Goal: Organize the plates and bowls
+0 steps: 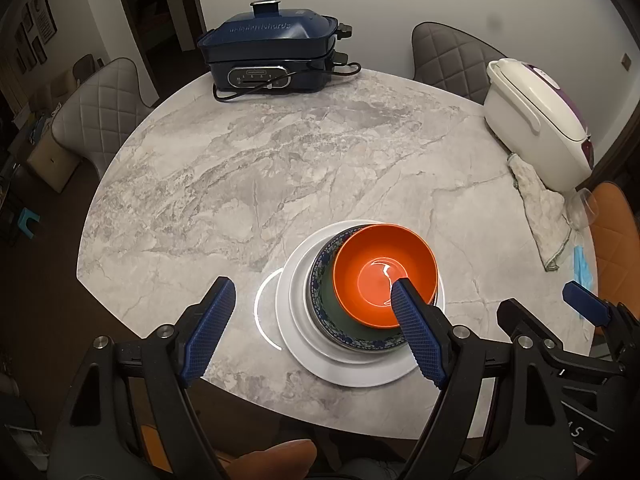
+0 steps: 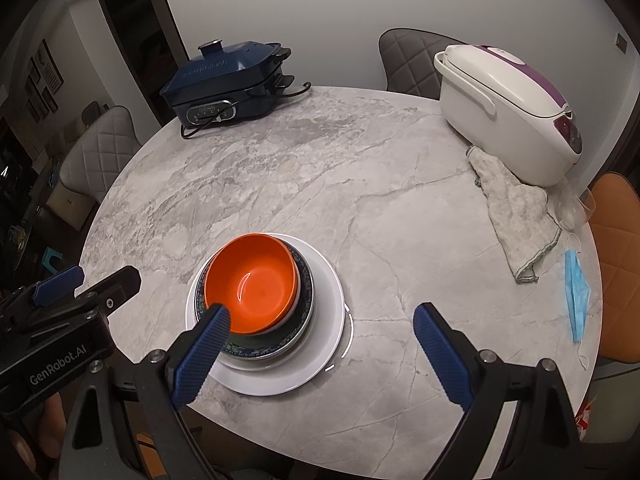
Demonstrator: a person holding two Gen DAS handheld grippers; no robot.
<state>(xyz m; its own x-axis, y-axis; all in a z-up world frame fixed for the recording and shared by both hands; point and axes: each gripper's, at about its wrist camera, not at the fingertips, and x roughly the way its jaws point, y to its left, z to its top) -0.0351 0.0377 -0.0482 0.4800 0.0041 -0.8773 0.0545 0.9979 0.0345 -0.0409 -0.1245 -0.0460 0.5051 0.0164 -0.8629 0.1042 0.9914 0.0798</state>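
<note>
sitting near the front edge of the round grey marble tabletop (image 1: 280, 152), an orange bowl (image 1: 384, 272) nests in a blue-patterned bowl (image 1: 324, 312) on stacked white plates (image 1: 340, 372). left claw (image 1: 312, 308) and right claw (image 2: 320, 320) both gape, empty. farther off: navy electric cooker (image 1: 272, 52), white rice cooker (image 2: 504, 108), crumpled cloth (image 2: 516, 216), blue face mask (image 2: 576, 296).

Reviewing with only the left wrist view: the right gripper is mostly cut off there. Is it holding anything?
Observer: No. The right gripper has its fingers spread wide, gripping nothing.
Operator: What is the blue strip by the table's right edge?
Observer: A face mask, lying flat beside the cloth.
Operator: Anything on the white cooker's far end?
Observer: A purple control panel with buttons.
</note>
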